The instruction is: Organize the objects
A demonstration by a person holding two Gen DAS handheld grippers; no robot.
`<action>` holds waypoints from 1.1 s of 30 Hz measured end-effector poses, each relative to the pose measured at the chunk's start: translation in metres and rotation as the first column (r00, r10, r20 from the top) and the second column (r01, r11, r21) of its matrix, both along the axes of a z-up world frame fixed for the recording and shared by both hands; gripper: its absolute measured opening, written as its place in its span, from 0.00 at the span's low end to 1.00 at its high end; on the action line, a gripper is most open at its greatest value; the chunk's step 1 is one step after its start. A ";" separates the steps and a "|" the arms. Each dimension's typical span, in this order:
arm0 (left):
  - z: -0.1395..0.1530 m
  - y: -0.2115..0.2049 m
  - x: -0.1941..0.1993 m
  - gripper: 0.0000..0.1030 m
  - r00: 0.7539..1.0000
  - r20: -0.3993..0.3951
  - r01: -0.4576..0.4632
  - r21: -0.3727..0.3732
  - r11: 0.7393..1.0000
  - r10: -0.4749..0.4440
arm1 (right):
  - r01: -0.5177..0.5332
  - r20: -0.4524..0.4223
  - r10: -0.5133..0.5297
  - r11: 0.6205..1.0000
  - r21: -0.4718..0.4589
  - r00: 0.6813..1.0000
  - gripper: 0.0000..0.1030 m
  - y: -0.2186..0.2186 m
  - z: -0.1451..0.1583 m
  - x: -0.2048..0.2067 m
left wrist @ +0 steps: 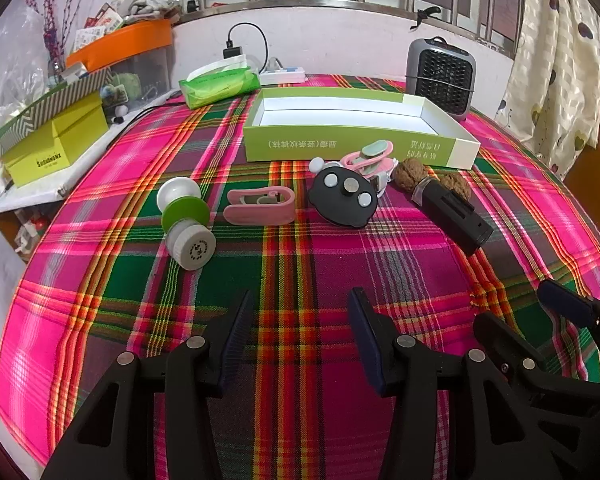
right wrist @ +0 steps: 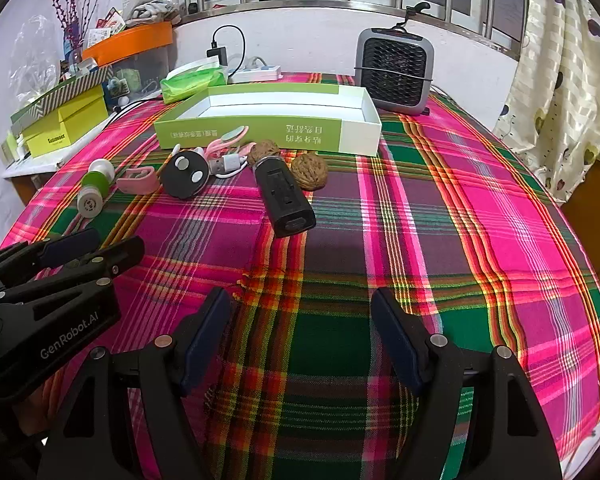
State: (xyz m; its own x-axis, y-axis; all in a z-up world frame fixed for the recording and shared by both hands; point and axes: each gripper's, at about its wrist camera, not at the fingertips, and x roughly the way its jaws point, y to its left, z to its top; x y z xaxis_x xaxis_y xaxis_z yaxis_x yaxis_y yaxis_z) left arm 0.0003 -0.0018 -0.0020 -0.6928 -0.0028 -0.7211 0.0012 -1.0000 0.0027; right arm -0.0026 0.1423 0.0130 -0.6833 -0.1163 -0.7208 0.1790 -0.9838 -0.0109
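An open green-and-white box [left wrist: 356,144] [right wrist: 268,130] lies at the back of the plaid table. In front of it lie a green-and-white spool [left wrist: 186,216] [right wrist: 93,192], a pink clip [left wrist: 260,206] [right wrist: 138,180], a black round disc [left wrist: 343,196] [right wrist: 185,174], a second pink clip with a white cable [left wrist: 370,158] [right wrist: 228,160], two walnuts [left wrist: 410,174] [right wrist: 309,171] and a black oblong device [left wrist: 452,210] [right wrist: 286,200]. My left gripper [left wrist: 300,300] [right wrist: 100,246] is open and empty near the front. My right gripper [right wrist: 302,300] [left wrist: 540,312] is open and empty beside it.
A grey fan heater [left wrist: 440,76] [right wrist: 394,70] stands at the back right. A green tissue pack [left wrist: 220,84], a power strip [left wrist: 282,74] and yellow-green boxes [left wrist: 56,140] sit at the back left. A curtain [right wrist: 560,80] hangs on the right.
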 end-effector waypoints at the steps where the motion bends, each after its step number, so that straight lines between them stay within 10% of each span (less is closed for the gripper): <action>1: 0.000 0.000 0.000 0.47 1.000 0.001 0.000 0.000 1.000 0.000 | 0.000 0.000 0.000 1.000 0.000 1.000 0.71 0.000 0.000 0.000; 33: 0.001 0.003 -0.003 0.47 1.000 0.017 -0.001 -0.005 1.000 0.001 | -0.004 0.007 0.004 1.000 -0.001 1.000 0.71 0.000 0.001 -0.001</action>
